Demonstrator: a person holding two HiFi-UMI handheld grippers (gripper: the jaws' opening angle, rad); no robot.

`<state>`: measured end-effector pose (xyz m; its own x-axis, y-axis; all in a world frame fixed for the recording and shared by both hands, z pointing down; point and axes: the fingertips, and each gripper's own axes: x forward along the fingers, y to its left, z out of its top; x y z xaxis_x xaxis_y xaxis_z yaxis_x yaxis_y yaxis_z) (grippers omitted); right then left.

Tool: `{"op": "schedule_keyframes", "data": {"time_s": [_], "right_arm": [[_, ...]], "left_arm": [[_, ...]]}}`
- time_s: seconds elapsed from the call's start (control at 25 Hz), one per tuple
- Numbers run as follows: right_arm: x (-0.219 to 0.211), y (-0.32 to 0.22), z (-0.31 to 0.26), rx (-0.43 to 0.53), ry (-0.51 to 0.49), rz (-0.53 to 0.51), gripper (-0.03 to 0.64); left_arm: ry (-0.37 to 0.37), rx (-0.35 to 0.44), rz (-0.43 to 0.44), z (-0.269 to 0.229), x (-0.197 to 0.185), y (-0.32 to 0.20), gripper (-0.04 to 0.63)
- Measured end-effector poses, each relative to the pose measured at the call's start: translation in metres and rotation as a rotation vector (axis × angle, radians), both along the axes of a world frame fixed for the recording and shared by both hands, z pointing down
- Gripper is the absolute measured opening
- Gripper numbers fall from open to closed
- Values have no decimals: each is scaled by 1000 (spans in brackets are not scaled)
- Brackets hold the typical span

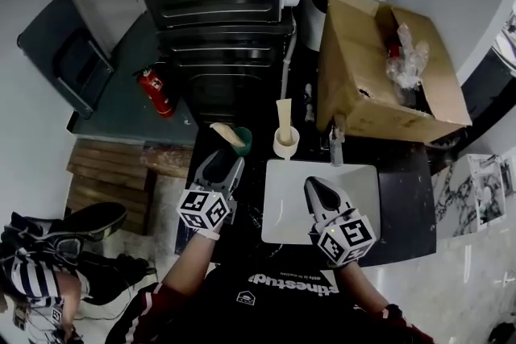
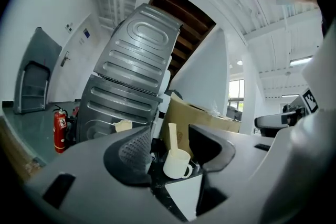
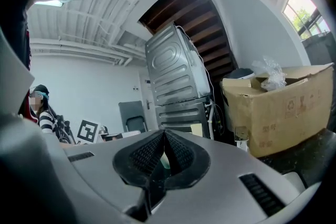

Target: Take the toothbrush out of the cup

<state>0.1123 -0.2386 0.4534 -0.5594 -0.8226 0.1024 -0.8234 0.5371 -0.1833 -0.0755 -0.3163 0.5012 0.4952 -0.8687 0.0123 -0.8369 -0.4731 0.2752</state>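
Person's black top point(image 1: 282, 298) is filling the near edge of the head view, and both forearms are reaching out over the dark table point(image 1: 407, 197).

Left gripper point(image 1: 219, 165) is hovering near the table's left edge. Its jaws are standing wide apart with nothing touching the pads. Its own view is looking between them at the white cup point(image 1: 285, 144), which is farther off.

Right gripper point(image 1: 321, 191) is hanging over the white tray point(image 1: 359, 181), jaws pressed together with nothing between them.

Toothbrush point(image 1: 284, 115), cream-coloured, is standing roughly upright in the white cup, rising well above the rim. The cup is sitting on the table just beyond the tray's far edge, beyond both grippers.

Green cup point(image 1: 244, 139) is sitting just left of it, holding a cream piece point(image 1: 226, 133) that is leaning left; what the piece is cannot be told.

Open cardboard box point(image 1: 363, 76) is standing at far right. Grey metal cabinet point(image 1: 218, 4) is standing beyond the table. Red fire extinguisher point(image 1: 156, 90) is lying on the floor at far left.
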Motion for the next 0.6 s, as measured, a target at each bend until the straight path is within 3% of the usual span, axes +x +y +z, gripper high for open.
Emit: {"op": "schedule_keyframes", "data": {"time_s": [0.28,0.48,0.6], "right_arm": [[3,1,2,-5,21,39,38],[11,2,6,-18,22,71,38],[15,3,8,-29,25,90,37]], "left_arm": [[-62,-112,-31,73,-15,-60,224],[-17,-177,-60,100,-24,-96,224],[-28,-205,-71,109,-26,-107,218]]}}
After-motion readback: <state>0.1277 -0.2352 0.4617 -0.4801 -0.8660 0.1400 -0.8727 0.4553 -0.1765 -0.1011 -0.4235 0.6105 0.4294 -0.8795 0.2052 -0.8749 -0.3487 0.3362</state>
